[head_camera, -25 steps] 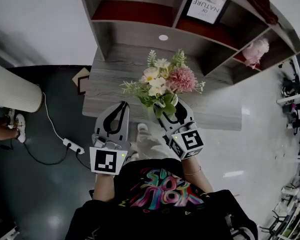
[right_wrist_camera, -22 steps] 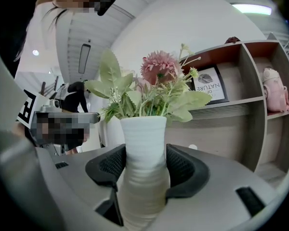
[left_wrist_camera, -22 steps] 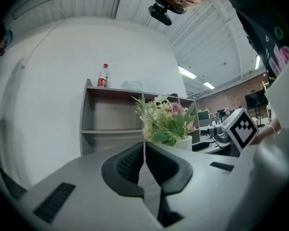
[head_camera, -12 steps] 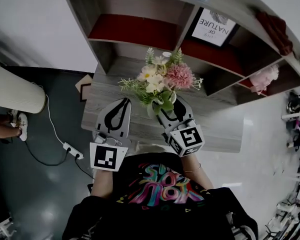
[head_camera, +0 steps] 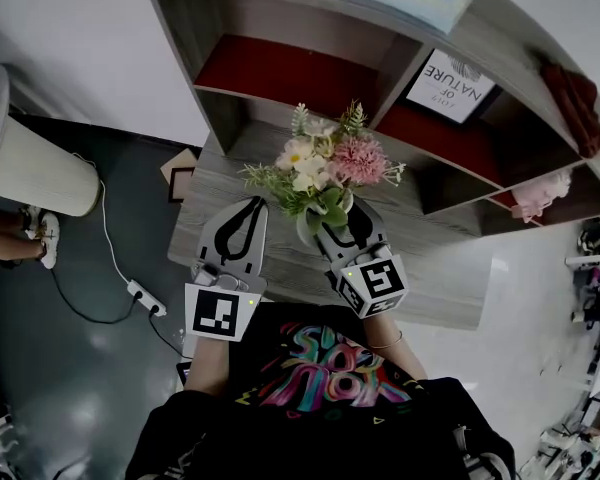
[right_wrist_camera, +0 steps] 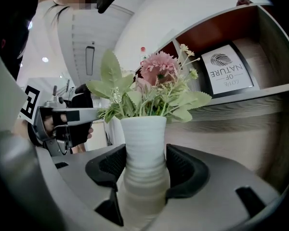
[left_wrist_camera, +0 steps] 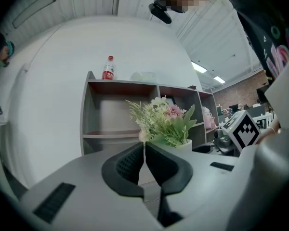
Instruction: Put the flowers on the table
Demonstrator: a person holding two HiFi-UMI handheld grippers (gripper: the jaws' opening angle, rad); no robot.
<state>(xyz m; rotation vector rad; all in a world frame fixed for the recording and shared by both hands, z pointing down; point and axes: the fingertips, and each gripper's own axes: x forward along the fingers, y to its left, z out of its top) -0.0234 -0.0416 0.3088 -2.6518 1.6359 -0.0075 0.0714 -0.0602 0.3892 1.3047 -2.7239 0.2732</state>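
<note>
A white ribbed vase [right_wrist_camera: 143, 153] holds pink and cream flowers [head_camera: 325, 163] with green leaves. My right gripper [right_wrist_camera: 144, 165] is shut on the vase, a pad against each side. In the head view the right gripper [head_camera: 330, 224] holds the bouquet over the grey wooden table [head_camera: 210, 203], near its middle. My left gripper [head_camera: 246, 211] hovers just left of the vase, shut with nothing in it; in its own view the left gripper [left_wrist_camera: 144, 160] has its pads together and the flowers [left_wrist_camera: 161, 119] show behind them. Whether the vase bottom touches the table is hidden.
A grey shelf unit [head_camera: 310, 28] with red-lined compartments stands at the table's far edge, with a framed print [head_camera: 457, 85] and a pink soft item [head_camera: 545, 190]. A white cylinder [head_camera: 30, 173] and a power strip [head_camera: 145, 296] sit on the dark floor at left.
Both grippers and the flowers have shifted forward over the table toward the shelf unit. The head camera has tilted up, showing more of the shelves. The jaws are unchanged.
</note>
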